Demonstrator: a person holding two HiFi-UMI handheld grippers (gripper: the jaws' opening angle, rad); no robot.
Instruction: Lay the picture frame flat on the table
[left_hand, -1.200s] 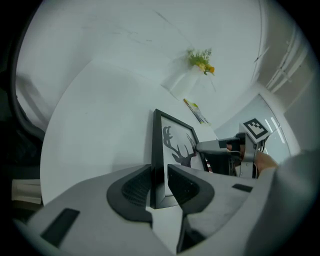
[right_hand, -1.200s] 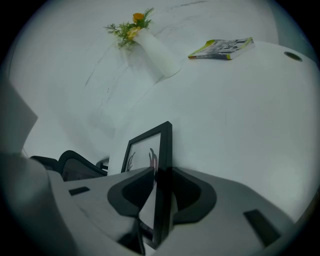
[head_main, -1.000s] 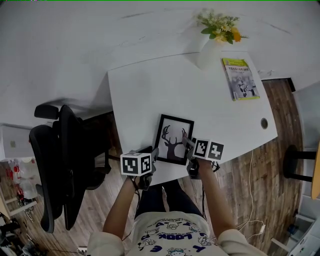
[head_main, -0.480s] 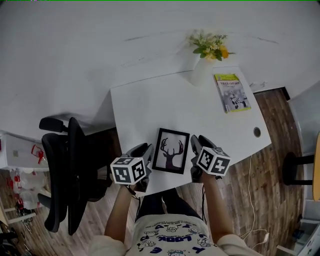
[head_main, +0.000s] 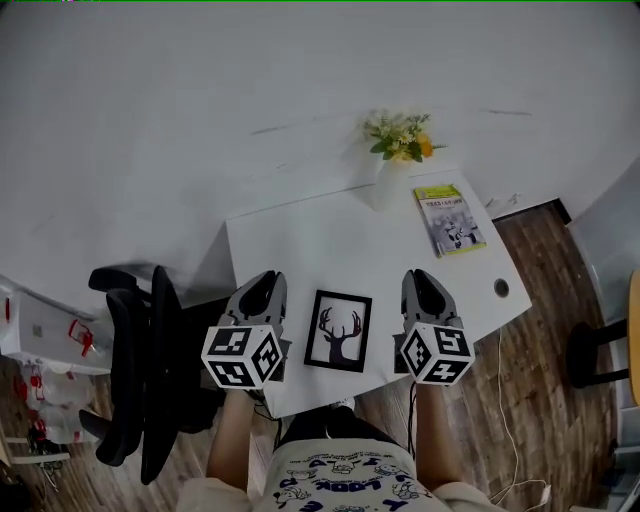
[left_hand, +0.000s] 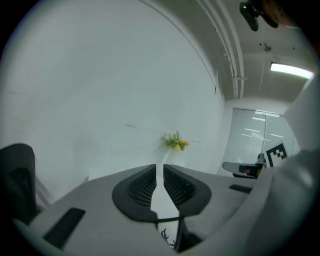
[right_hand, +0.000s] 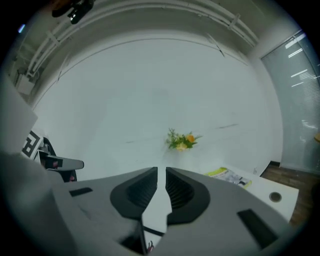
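The black picture frame (head_main: 338, 331) with a deer silhouette lies flat on the white table (head_main: 300, 240) near its front edge. My left gripper (head_main: 262, 282) hovers left of the frame and clear of it. Its jaws are nearly together with nothing between them (left_hand: 160, 167). My right gripper (head_main: 420, 278) hovers right of the frame, also apart from it. Its jaws are closing to a thin slit and hold nothing (right_hand: 161, 171). A sliver of the frame (left_hand: 167, 239) shows under the left jaws, and a corner of the frame (right_hand: 148, 246) under the right ones.
A white vase of flowers (head_main: 397, 140) stands at the table's far edge, with a green booklet (head_main: 449, 219) lying to its right. A cable hole (head_main: 501, 288) sits near the right edge. A black office chair (head_main: 140, 370) stands left of the table.
Both grippers have drawn back from the frame's lower corners and risen beside it. The frame stays flat on the table. The head view has pulled back.
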